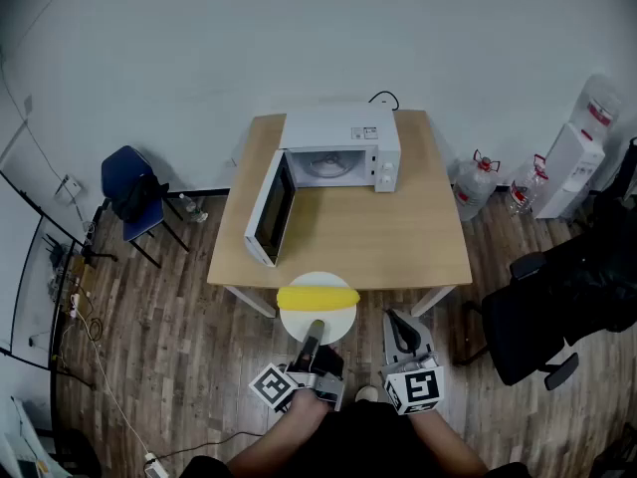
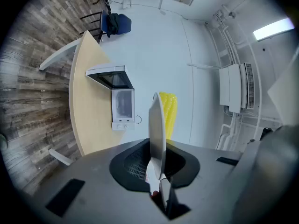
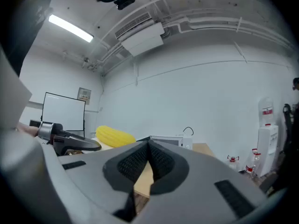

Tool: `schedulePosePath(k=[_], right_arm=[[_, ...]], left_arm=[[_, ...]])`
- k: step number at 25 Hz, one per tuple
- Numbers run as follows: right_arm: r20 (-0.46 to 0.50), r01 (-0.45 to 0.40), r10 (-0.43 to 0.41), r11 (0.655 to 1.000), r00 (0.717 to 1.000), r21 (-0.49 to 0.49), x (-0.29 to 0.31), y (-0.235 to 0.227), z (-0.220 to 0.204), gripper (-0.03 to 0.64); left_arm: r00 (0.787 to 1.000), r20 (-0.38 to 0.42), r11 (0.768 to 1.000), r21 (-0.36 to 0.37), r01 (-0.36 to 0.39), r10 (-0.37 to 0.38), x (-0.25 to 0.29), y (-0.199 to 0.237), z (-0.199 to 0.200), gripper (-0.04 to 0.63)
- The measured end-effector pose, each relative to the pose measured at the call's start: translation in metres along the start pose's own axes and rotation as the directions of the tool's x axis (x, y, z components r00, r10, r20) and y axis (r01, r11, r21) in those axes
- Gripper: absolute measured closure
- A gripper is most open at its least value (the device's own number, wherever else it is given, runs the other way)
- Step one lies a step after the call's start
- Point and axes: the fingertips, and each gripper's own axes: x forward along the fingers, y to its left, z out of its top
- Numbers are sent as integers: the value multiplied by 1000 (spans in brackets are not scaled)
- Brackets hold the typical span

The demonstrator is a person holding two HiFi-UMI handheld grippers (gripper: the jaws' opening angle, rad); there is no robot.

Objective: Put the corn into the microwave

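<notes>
step: corn (image 1: 318,297) on white plate (image 1: 334,323), off table's (image 1: 398,237) front edge
left gripper (image 1: 313,331): clamped on plate rim
right gripper (image 1: 401,329): closed, empty
next: level carry into open microwave (image 1: 343,147)

A: Where is the microwave (image 1: 338,152)?
B: At the back of the worktop (image 1: 398,237), its door (image 1: 271,212) swung out left.
A: And the corn (image 1: 318,297)?
B: On a plate (image 1: 336,325) just before the worktop's near edge. The right gripper (image 1: 401,329) is to its right, apart. A chair (image 1: 134,195) stands left of the worktop.
</notes>
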Motion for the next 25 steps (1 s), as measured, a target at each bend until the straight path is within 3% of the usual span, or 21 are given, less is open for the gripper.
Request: schedulePosePath(k=[8, 18, 25], right_arm=[[48, -6, 8, 1000, 999, -29, 2, -14, 8, 557], [41, -6, 8, 999, 999, -34, -4, -26, 2, 557], [23, -16, 18, 998, 1000, -60, -2, -33, -4, 557]], left_arm=[[1000, 7, 1000, 4, 9, -9, 11, -3, -5, 566], [999, 30, 1000, 11, 12, -12, 10, 3, -17, 566], [999, 38, 1000, -21, -13, 14, 7, 11, -23, 566]])
